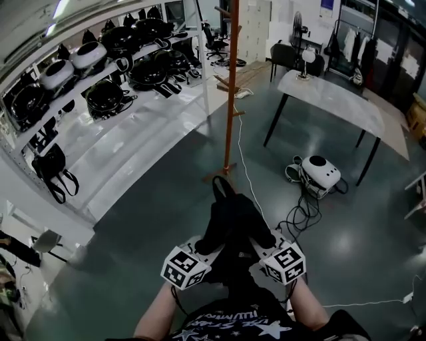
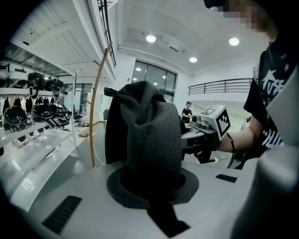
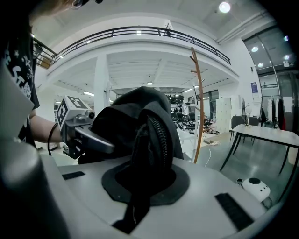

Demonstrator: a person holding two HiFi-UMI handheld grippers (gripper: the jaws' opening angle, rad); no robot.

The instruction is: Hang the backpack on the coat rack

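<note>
- Two grippers share the load: the left gripper [image 1: 208, 248] and the right gripper [image 1: 258, 244] are each clamped on the black backpack [image 1: 233, 220], which hangs between them above the floor [image 1: 153, 200], low in the head view and close to the person's body.
- Left gripper view: the jaws are nearly closed and pinch a thick fold of mesh-like fabric.
- Right gripper view: the jaws are almost fully closed on a fold beside the zipper [image 3: 158, 140].
- The coat rack [image 1: 231, 86] stands straight ahead, well apart from the bag, so the step in hand looks like the carry towards it.
- To do it well, keep both grips tight and level with each other, so the bag does not twist or sag out of one side.
- A strap loop [image 1: 223, 190] points towards the rack; that is likely the part to slip over a peg, so keep it free and facing forward.
- The pegs [image 1: 223, 10] sit high on the pole, so the bag will need a clear lift before release.
- Mind the cable [image 1: 243, 163] trailing past the rack's base.
- Open the jaws only once the loop bears the weight.
</note>
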